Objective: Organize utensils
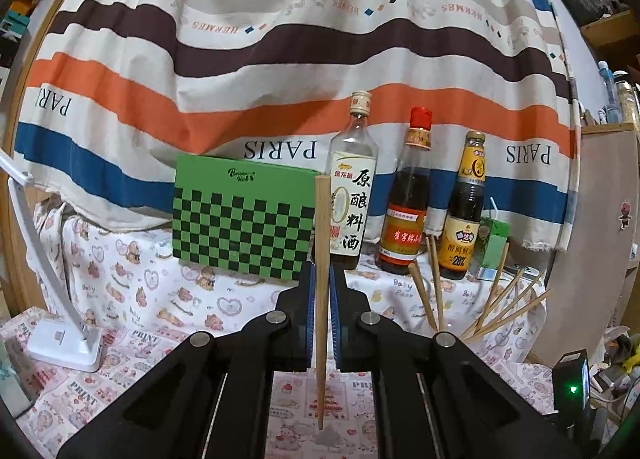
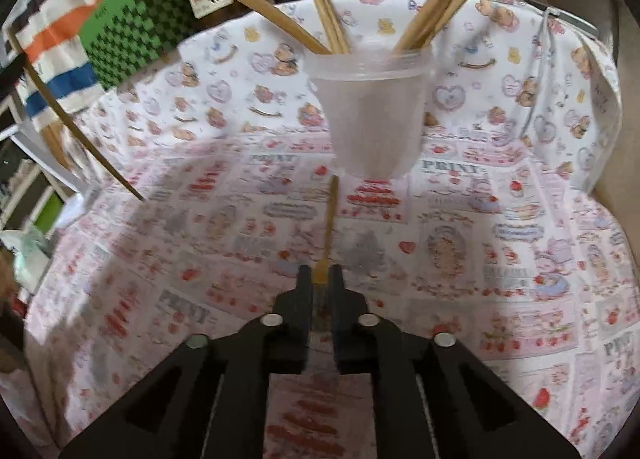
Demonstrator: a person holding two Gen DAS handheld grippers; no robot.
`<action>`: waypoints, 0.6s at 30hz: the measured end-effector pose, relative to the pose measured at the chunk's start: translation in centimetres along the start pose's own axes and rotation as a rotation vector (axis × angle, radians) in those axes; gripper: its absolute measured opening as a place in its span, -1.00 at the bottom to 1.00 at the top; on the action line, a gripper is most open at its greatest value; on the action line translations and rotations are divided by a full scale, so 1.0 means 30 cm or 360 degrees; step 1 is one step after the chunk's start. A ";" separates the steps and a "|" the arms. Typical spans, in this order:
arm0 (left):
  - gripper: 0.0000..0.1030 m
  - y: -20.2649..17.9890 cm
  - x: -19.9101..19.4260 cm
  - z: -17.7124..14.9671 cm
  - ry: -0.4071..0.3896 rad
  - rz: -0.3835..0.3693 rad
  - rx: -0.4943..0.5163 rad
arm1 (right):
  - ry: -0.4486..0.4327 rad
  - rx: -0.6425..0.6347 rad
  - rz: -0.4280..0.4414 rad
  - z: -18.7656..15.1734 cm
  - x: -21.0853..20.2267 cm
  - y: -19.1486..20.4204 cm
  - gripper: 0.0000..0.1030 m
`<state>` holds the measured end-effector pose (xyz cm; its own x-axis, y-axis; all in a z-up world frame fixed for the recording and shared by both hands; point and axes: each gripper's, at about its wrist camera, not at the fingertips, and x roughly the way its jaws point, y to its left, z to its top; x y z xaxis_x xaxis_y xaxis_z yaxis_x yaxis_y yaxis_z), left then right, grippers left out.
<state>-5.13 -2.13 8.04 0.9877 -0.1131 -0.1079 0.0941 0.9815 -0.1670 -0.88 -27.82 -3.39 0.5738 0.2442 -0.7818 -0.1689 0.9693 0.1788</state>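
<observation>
Left wrist view: one wooden chopstick (image 1: 321, 279), pale, tapered, stiff, light and likely slippery, is pinched upright at mid-length by the left gripper (image 1: 320, 291). A second chopstick (image 2: 329, 227) is clamped near its thick end by the right gripper (image 2: 320, 279), below the clear cup (image 2: 372, 111) of chopsticks.

A striped cloth (image 1: 280, 59) printed "PARIS" hangs behind the bench (image 1: 132, 299), which wears a pink cartoon-print cover; a white lamp (image 1: 60, 291) stands at left.
</observation>
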 end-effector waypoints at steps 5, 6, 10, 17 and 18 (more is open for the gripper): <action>-0.88 -0.003 -0.012 0.002 -0.0021 0.0009 0.0008 | 0.0064 0.0057 -0.0050 -0.005 0.022 -0.003 -0.58; -0.88 -0.005 -0.012 0.002 -0.0018 0.0006 0.0008 | 0.0061 0.0058 -0.0044 -0.005 0.023 -0.003 -0.58; -0.88 -0.015 -0.004 -0.003 0.0024 0.0024 0.0009 | 0.0065 0.0029 -0.0052 -0.002 0.032 0.007 -0.58; -0.88 -0.003 -0.009 -0.001 0.0018 0.0014 -0.0026 | -0.0016 0.0054 -0.0116 0.016 -0.001 0.001 -0.58; -0.88 -0.002 -0.008 -0.001 0.0020 0.0013 -0.0026 | 0.0010 0.0031 -0.0115 0.020 0.009 0.006 -0.58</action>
<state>-5.39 -2.17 8.04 0.9868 -0.1070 -0.1219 0.0838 0.9797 -0.1819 -0.27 -27.56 -3.19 0.5788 0.1733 -0.7968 -0.1113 0.9848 0.1334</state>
